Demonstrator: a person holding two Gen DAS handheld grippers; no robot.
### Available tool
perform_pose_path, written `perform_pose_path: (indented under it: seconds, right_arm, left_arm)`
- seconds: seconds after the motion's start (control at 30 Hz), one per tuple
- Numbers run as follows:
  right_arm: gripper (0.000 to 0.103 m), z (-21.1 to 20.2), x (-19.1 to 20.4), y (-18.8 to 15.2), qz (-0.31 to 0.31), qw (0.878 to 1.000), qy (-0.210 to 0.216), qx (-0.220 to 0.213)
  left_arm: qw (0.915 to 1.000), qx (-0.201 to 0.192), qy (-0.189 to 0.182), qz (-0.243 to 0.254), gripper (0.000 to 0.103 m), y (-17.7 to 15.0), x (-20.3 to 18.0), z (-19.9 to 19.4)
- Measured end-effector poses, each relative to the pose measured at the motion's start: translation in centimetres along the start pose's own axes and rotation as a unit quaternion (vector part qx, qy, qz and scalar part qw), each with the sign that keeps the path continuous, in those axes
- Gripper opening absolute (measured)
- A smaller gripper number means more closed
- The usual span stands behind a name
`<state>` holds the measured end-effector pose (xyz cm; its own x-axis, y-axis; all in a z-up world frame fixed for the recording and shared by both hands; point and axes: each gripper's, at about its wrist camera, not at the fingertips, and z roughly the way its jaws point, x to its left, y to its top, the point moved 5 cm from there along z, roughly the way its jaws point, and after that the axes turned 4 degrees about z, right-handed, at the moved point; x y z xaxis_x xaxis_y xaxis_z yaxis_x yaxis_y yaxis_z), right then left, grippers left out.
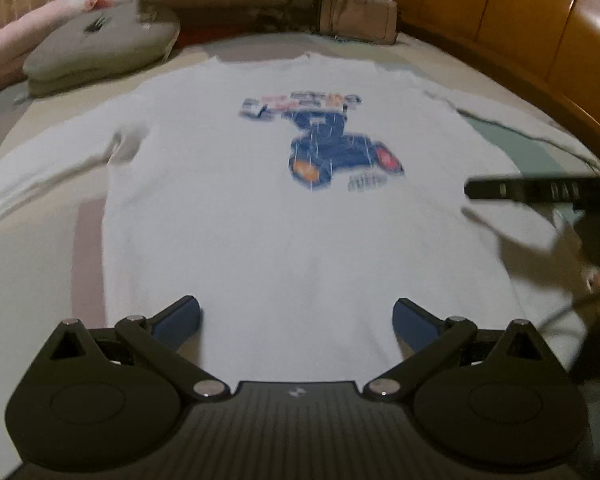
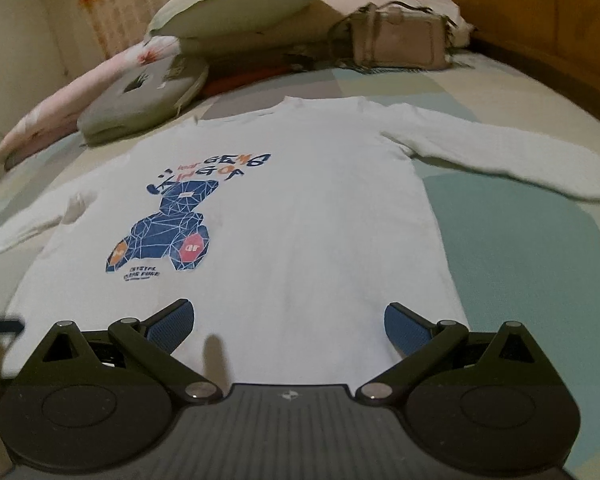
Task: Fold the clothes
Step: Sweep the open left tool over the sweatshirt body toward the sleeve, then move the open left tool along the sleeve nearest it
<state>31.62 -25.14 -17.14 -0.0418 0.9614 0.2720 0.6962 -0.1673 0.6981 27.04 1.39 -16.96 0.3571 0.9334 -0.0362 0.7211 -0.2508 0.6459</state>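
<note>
Fingers of the right gripper stand wide apart w/ nothing between them, poised at the hem of a white long-sleeved shirt; the left gripper likewise gapes empty over the same hem, blue pads well apart.

Ahead of both pairs of fingers the shirt lies flat, front up, collar at the far end, a blue bear print on the chest. One sleeve runs out past the right fingers, the other off beyond the left ones. No fold shows in either view; whether it has been spread for folding or laid open again can't be told.

Risks from here, as a judgement: thin knit may bunch if a pad pinches only the top layer, dragging the body askew; a grab too far from a seam could leave a crooked crease; the outspread sleeves may trail and twist under the body. Left view is blurred, so edge positions there are approx.

Shirt rests on a bed w/ a pale patchwork cover in green, beige and grey blocks. Beyond the collar: a grey cushion, a floral pillow, a pale green pillow and a beige handbag. Wooden headboard curves along the far right. Dim indoor light.
</note>
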Motion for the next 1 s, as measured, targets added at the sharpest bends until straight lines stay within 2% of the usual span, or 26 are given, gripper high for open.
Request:
perform_pose_path:
  seconds: [0.07, 0.2, 0.3, 0.43, 0.53, 0.7, 0.87, 1.0]
  right_arm:
    - [0.103, -0.4, 0.5, -0.4, -0.009, 1.000, -0.001, 0.008]
    - [0.103, -1.2, 1.7, -1.1, -0.030, 0.999, -0.004, 0.022]
    - [0.103, -1.9, 2.6, -1.7, -0.048, 0.998, -0.008, 0.030]
    - [0.103, -2.7, 3.8, -2.5, -0.072, 0.997, -0.011, 0.040]
    - [0.103, -2.6, 5.1, -1.9, -0.077, 0.996, -0.006, 0.037]
    - [0.103, -0.1, 10.1, 0.5, -0.095, 0.994, 0.047, 0.013]
    - [0.103, 2.8, 14.7, 1.1, -0.114, 0.988, 0.102, -0.003]
    - [0.103, 3.7, 15.2, -0.6, -0.125, 0.984, 0.127, 0.023]
  left_arm:
    - [1.0000, 0.005, 0.002, -0.002, 0.102, -1.1, 0.0, -1.4]
    - [0.9995, -0.031, -0.002, -0.001, 0.102, -1.6, -0.3, -3.8]
    - [0.9997, -0.010, -0.005, -0.022, 0.102, -2.1, 0.2, -2.9]
    - [0.9999, -0.012, -0.003, 0.003, 0.102, -2.2, 0.9, -3.4]
    - [0.9987, -0.041, 0.026, 0.012, 0.102, -0.3, 3.2, -4.8]
    - [0.9894, -0.076, 0.121, -0.025, 0.102, 4.2, 11.1, -5.2]
    - [0.9821, -0.076, 0.131, -0.111, 0.102, 6.9, 18.7, -1.4]
    - [0.9810, -0.068, 0.108, -0.146, 0.102, 8.2, 21.3, 1.9]
